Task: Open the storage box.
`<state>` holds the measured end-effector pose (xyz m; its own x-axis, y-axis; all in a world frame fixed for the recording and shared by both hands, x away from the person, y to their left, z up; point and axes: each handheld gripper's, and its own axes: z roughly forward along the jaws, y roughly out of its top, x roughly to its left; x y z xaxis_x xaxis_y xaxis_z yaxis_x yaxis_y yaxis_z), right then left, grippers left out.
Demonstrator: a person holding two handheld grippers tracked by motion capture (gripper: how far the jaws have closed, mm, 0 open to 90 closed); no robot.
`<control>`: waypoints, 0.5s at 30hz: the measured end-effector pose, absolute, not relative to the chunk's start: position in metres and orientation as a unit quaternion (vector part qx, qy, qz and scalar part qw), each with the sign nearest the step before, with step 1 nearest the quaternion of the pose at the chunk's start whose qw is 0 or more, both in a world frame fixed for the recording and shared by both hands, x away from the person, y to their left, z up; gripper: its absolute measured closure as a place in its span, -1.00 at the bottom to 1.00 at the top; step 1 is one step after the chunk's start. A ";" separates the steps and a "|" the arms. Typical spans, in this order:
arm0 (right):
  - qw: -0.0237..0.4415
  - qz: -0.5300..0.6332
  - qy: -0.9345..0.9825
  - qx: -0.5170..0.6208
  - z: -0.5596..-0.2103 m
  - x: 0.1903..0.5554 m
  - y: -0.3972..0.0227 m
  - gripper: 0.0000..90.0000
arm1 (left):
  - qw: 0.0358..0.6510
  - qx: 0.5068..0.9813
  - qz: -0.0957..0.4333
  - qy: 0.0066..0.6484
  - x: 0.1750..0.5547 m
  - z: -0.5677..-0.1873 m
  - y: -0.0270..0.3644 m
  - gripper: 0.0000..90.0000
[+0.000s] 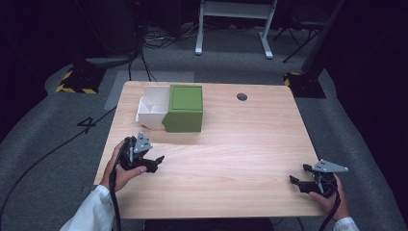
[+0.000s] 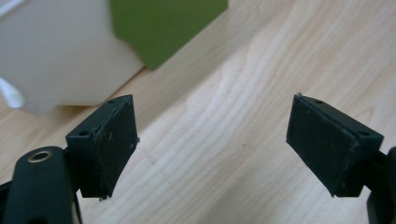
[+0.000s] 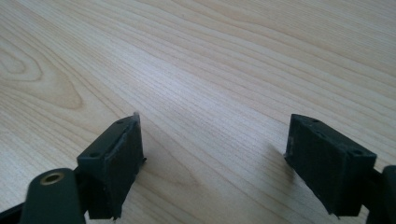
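Left gripper (image 1: 153, 162): held low over the wooden table (image 1: 240, 144) at its near-left part; jaws stand wide apart with nothing between them, bare wood showing in the gap in the left gripper view (image 2: 212, 140).
Right gripper (image 1: 299, 182): at the near-right corner of the table, jaws likewise spread and empty, with plain wood grain between them in the right gripper view (image 3: 212, 154).
Green box (image 1: 184, 108): closed, upright, on the far-left part of the table; lid flat on top.
White tray (image 1: 150, 113): open, divided inside, touching the green box on its left side.
Bearing from left gripper: green box lies at about 1 o'clock, near; white tray at about 12 o'clock, nearer. In the left gripper view the tray wall (image 2: 60, 56) and a green box corner (image 2: 163, 28) sit just beyond the left jaw.
Bearing from right gripper: both containers lie at about 10 o'clock, well apart from it, across most of the table.
Nearer hand: the left, clearly.
Long axis: the box-and-tray pair runs 9 to 3 o'clock across the table; the box itself reads roughly square from above.
Judgement: the coming move probably falls to the left gripper, a short forward reach; its jaws point rightward and would likely need turning toward the containers.
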<state>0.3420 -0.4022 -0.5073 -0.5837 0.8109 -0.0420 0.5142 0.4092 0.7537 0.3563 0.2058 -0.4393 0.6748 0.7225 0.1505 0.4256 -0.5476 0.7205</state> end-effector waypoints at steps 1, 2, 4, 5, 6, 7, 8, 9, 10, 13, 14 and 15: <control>0.206 0.360 0.814 0.407 -0.507 0.342 -0.402 -0.57 | 0.335 0.854 0.218 0.333 0.353 -0.444 0.202 -0.63; 0.206 0.360 0.814 0.407 -0.507 0.342 -0.402 -0.57 | 0.337 0.854 0.215 0.333 0.351 -0.446 0.201 -0.63; 0.206 0.360 0.814 0.407 -0.507 0.342 -0.402 -0.57 | 0.338 0.857 0.207 0.330 0.348 -0.450 0.198 -0.63; 0.206 0.360 0.814 0.407 -0.507 0.342 -0.402 -0.57 | 0.338 0.857 0.207 0.330 0.348 -0.450 0.198 -0.63; 0.206 0.360 0.814 0.407 -0.507 0.342 -0.402 -0.57 | 0.341 0.857 0.201 0.329 0.345 -0.455 0.196 -0.63; 0.206 0.360 0.814 0.407 -0.507 0.342 -0.402 -0.57 | 0.341 0.857 0.201 0.329 0.345 -0.455 0.196 -0.63; 0.206 0.360 0.814 0.407 -0.507 0.342 -0.402 -0.57 | 0.333 0.862 0.197 0.326 0.342 -0.461 0.193 -0.63; 0.206 0.360 0.814 0.407 -0.507 0.342 -0.402 -0.57 | 0.333 0.862 0.197 0.326 0.342 -0.461 0.193 -0.63; 0.207 0.360 0.814 0.407 -0.507 0.342 -0.402 -0.57 | 0.330 0.865 0.192 0.325 0.339 -0.466 0.192 -0.63; 0.206 0.360 0.814 0.407 -0.507 0.342 -0.402 -0.57 | 0.328 0.868 0.185 0.325 0.336 -0.472 0.191 -0.63; 0.207 0.360 0.814 0.407 -0.507 0.342 -0.402 -0.57 | 0.328 0.868 0.178 0.327 0.334 -0.476 0.192 -0.63; 0.207 0.360 0.814 0.407 -0.507 0.342 -0.402 -0.57 | 0.329 0.868 0.172 0.329 0.333 -0.478 0.193 -0.63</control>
<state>0.3419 -0.4022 -0.5073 -0.5834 0.8110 -0.0441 0.5130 0.4101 0.7541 0.3327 0.1928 -0.4784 0.7244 0.6844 0.0831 0.4574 -0.5673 0.6848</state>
